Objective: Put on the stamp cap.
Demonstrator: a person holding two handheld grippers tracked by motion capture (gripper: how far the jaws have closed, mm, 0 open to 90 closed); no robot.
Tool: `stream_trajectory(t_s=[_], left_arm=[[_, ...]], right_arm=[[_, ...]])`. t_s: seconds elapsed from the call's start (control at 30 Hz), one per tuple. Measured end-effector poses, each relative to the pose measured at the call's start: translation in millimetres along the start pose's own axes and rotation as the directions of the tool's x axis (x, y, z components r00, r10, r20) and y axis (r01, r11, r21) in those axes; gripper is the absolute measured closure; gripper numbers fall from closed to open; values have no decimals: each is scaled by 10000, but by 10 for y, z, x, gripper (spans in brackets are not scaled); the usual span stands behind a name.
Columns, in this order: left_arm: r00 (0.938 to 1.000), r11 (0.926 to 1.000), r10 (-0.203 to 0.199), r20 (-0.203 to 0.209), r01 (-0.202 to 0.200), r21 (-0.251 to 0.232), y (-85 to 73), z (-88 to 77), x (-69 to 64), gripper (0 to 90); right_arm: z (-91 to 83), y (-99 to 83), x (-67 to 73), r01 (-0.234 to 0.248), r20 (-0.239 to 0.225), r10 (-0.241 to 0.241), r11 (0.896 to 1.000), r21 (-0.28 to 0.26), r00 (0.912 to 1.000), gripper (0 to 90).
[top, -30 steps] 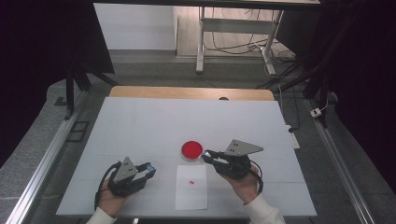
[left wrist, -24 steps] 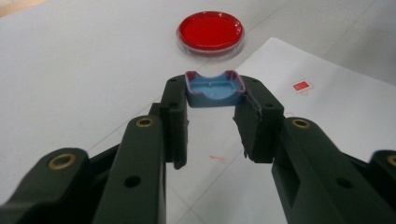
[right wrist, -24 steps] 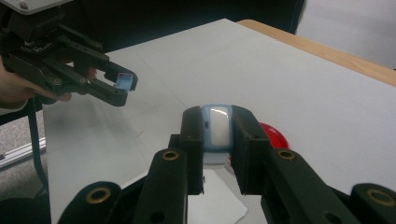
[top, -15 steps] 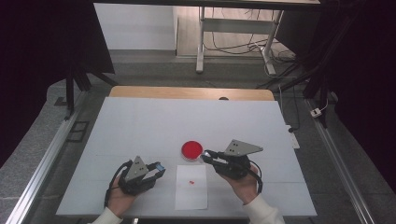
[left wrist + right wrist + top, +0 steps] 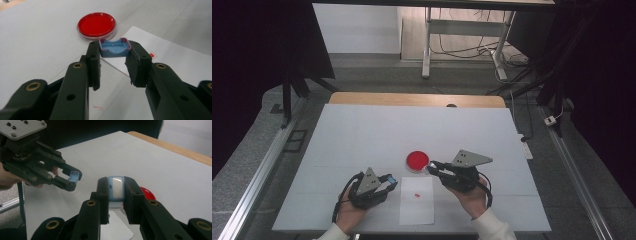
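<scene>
The left gripper pinches a small blue tray near the red dish. The right gripper clamps a blue case over the paper sheet.

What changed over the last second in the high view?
The left gripper, shut on the blue cap, slid right toward the white paper. The right gripper stayed put, shut on the light blue piece beside the red dish. Paper and dish unmoved.
</scene>
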State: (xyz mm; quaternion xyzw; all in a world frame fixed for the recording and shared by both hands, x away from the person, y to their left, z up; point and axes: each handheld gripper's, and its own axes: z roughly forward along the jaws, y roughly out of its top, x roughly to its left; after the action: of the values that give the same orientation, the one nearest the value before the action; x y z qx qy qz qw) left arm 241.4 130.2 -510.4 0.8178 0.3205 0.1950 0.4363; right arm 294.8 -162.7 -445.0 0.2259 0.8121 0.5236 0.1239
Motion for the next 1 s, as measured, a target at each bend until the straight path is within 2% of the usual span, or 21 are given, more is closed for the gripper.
stream_trajectory(t_s=[0.4,0.73,1.0], left_arm=[[9992,9996,272,294,-272,-11,123,167,-104,653],[9967,9978,663,469,-662,-32,251,328,-229,653],[9959,9973,729,541,-727,-48,290,407,-276,652]], right_arm=[[17,-2,11,-76,-60,76,10000,-21,10000,745],[10,9,28,-88,-112,86,9999,-117,9999,745],[42,-4,44,-84,-183,83,10000,-42,9998,746]])
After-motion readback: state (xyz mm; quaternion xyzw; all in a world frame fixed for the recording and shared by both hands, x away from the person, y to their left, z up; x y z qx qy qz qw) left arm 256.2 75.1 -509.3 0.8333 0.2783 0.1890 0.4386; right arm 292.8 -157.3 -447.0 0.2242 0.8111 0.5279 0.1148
